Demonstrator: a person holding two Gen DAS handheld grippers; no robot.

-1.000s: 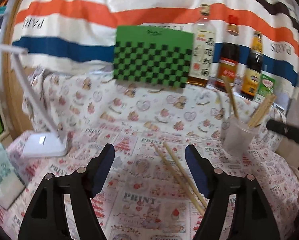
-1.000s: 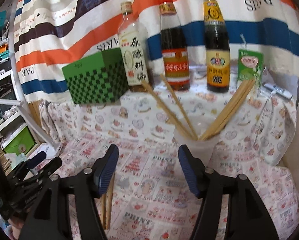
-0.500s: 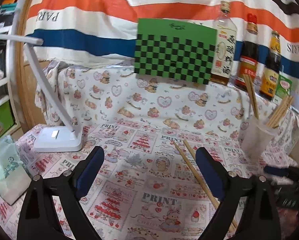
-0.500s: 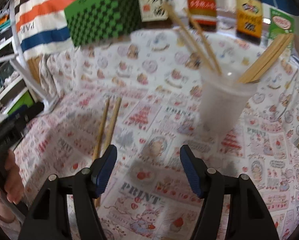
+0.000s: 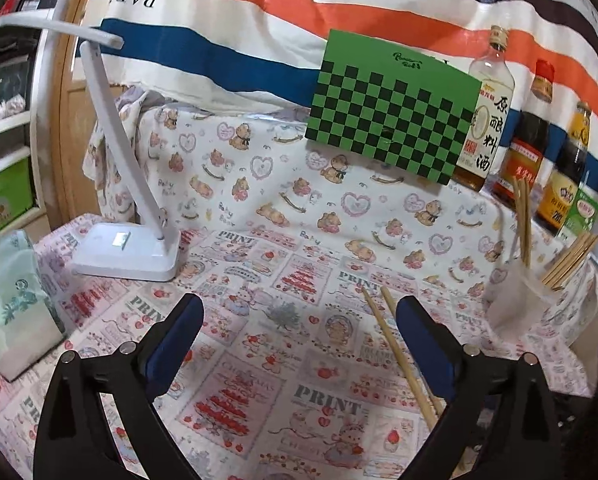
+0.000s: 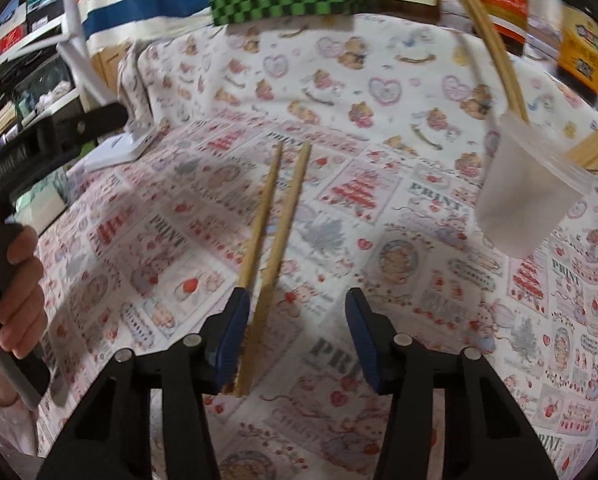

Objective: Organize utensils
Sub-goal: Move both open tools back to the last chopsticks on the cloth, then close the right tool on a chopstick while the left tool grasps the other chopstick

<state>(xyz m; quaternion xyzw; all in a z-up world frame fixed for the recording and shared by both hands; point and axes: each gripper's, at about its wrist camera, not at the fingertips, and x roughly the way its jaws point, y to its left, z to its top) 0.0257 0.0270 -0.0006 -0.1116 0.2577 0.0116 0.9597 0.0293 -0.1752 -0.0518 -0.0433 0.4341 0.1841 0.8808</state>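
Chopsticks (image 6: 273,216), 2 of them, are seen lying side by side on the printed tablecloth (image 6: 399,320), running from centre frame down toward the lower left of the right wrist view. The right gripper (image 6: 293,334) is pitched down over their near ends; its jaws have just been closing, yet a clear gap is left and nothing is pressed. 1 stick lies just inside the left pad, the other partly behind it, so a pickup seems to be lined up. The plastic cup (image 6: 527,196) at right, already holding more sticks, is judged to be the destination.

In the left wrist view the left gripper (image 5: 299,344) is held wide, its jaws having just been opening, with nothing between them; the pair (image 5: 395,344) lies beside its right finger. The cup (image 5: 519,300) is pale and hard to outline. The sticks' near ends are hidden behind the fingers, and contact with the left pad cannot be told.
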